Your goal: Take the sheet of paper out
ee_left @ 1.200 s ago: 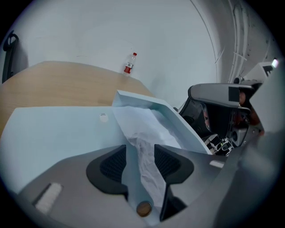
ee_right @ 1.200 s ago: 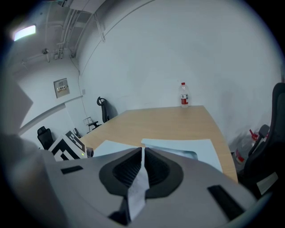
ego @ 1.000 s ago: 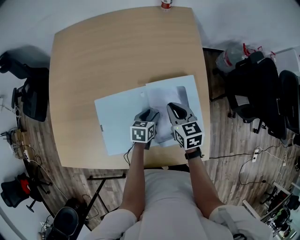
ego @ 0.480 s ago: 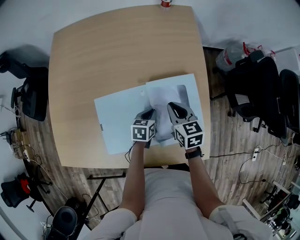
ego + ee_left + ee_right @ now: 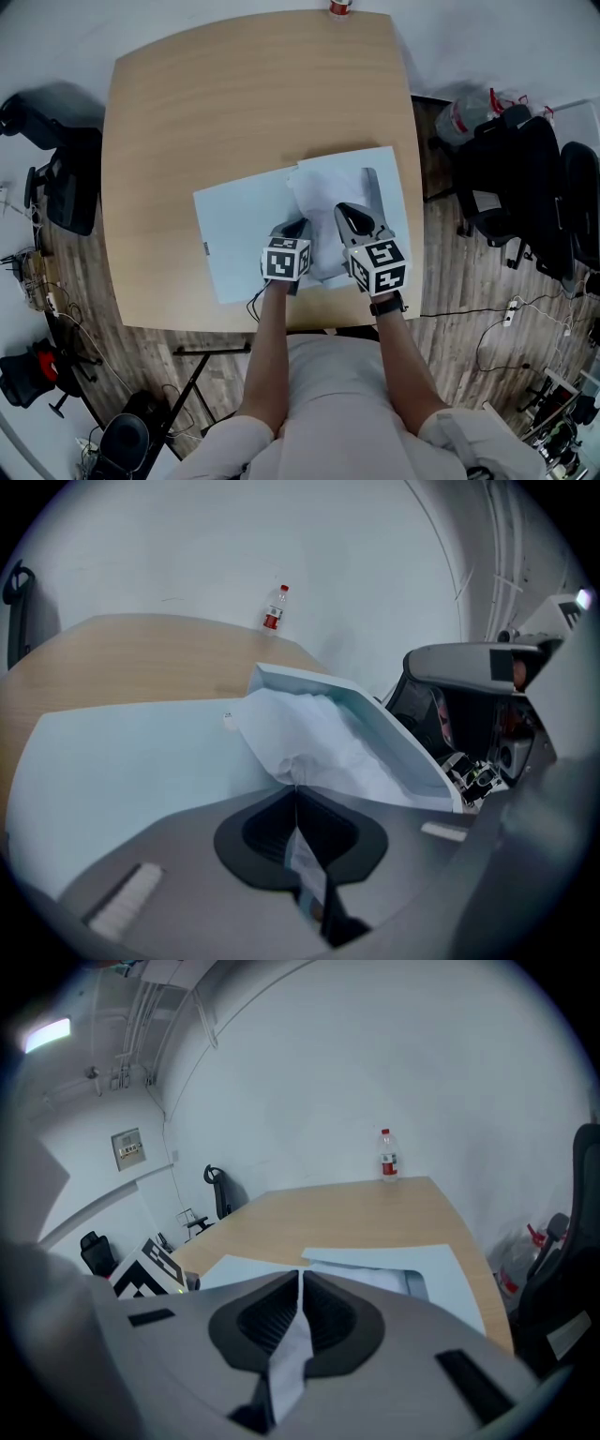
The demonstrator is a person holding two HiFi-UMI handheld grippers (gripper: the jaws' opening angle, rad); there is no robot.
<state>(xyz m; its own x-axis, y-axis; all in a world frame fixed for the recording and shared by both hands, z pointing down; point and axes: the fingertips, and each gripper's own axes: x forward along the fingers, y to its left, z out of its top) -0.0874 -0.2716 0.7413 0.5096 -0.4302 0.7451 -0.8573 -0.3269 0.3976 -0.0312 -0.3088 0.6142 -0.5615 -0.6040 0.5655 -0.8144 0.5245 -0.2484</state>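
Observation:
A pale blue folder (image 5: 234, 239) lies open on the wooden table (image 5: 234, 103). A white sheet of paper (image 5: 323, 197) lies on its right half. My left gripper (image 5: 298, 229) has just closed its jaws, and it is now shut on the near edge of the paper (image 5: 309, 738), which bunches up at the pads. My right gripper (image 5: 350, 216) is shut on the folder's right flap (image 5: 398, 738), holding it lifted beside the paper. In the right gripper view a thin pale sheet is pinched between the shut jaws (image 5: 299, 1279).
A small bottle (image 5: 338, 7) with a red label stands at the table's far edge. Black office chairs stand to the left (image 5: 66, 183) and right (image 5: 530, 178) of the table. Cables and a power strip (image 5: 513, 307) lie on the wooden floor.
The left jaws have shut on the paper's near edge, and the paper has crumpled and shifted slightly towards them. The right gripper has stayed where it was.

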